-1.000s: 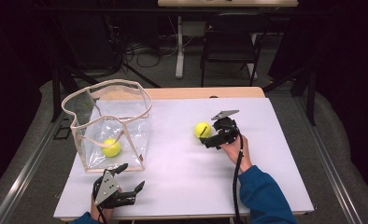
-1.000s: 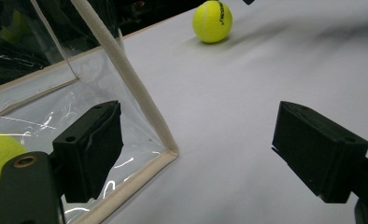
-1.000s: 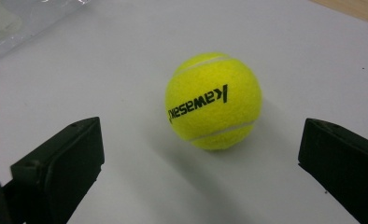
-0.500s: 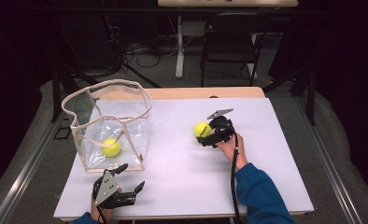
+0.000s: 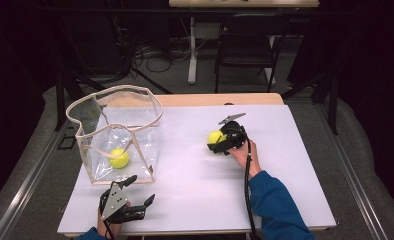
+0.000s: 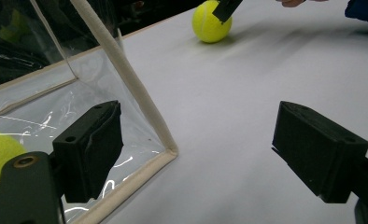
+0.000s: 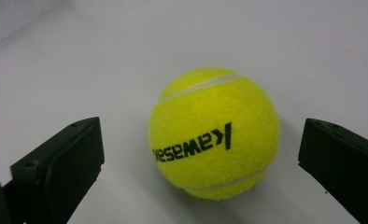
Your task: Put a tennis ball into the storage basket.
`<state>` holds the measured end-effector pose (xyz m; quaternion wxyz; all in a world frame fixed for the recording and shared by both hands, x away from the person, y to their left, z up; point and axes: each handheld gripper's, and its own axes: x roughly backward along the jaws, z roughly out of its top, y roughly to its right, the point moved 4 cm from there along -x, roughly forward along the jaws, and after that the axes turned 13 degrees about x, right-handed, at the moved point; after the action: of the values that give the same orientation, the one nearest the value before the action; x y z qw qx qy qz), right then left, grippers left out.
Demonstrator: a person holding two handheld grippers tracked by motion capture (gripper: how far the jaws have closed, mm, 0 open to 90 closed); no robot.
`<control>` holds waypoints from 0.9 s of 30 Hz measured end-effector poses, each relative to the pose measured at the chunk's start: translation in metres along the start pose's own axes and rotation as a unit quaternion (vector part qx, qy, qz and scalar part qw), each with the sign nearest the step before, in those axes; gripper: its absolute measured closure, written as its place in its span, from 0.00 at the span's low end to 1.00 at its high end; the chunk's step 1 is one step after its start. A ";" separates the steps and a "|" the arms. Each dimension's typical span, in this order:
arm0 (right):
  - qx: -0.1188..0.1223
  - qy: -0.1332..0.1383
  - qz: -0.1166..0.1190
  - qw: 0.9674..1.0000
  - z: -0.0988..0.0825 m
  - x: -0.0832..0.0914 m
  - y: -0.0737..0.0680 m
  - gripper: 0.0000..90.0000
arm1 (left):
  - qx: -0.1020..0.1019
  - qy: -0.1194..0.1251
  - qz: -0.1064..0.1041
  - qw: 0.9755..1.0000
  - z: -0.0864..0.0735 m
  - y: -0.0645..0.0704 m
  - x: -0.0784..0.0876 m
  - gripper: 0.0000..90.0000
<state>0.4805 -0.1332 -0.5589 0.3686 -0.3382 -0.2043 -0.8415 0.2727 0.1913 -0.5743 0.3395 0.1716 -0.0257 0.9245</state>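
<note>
Between hand-held gripper (image 7: 201, 163) jaws, tennis ball (image 7: 214, 133)

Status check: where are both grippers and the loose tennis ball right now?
Right gripper open, straddling yellow felt tennis ball, no contact. Left gripper open, beside clear plastic bag. White table between unobstructed.
</note>
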 end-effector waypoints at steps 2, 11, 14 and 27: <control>0.000 -0.002 -0.004 1.000 0.001 -0.003 -0.001 0.00 | 0.000 0.001 0.000 1.000 0.000 0.000 0.000 0.18; -0.010 -0.003 -0.004 1.000 0.004 -0.007 0.003 0.00 | 0.000 0.001 0.001 1.000 0.001 0.000 0.000 0.18; -0.011 -0.008 -0.005 1.000 0.005 -0.010 0.003 0.00 | 0.000 0.001 0.000 1.000 0.001 0.000 0.001 0.18; -0.019 -0.028 -0.015 0.999 0.001 -0.015 0.004 0.16 | 0.000 0.002 -0.001 1.000 0.001 0.001 0.001 0.18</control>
<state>0.4913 -0.1274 -0.5688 0.3435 -0.3653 -0.2039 -0.8408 0.2719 0.1914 -0.5731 0.3400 0.1703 -0.0246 0.9245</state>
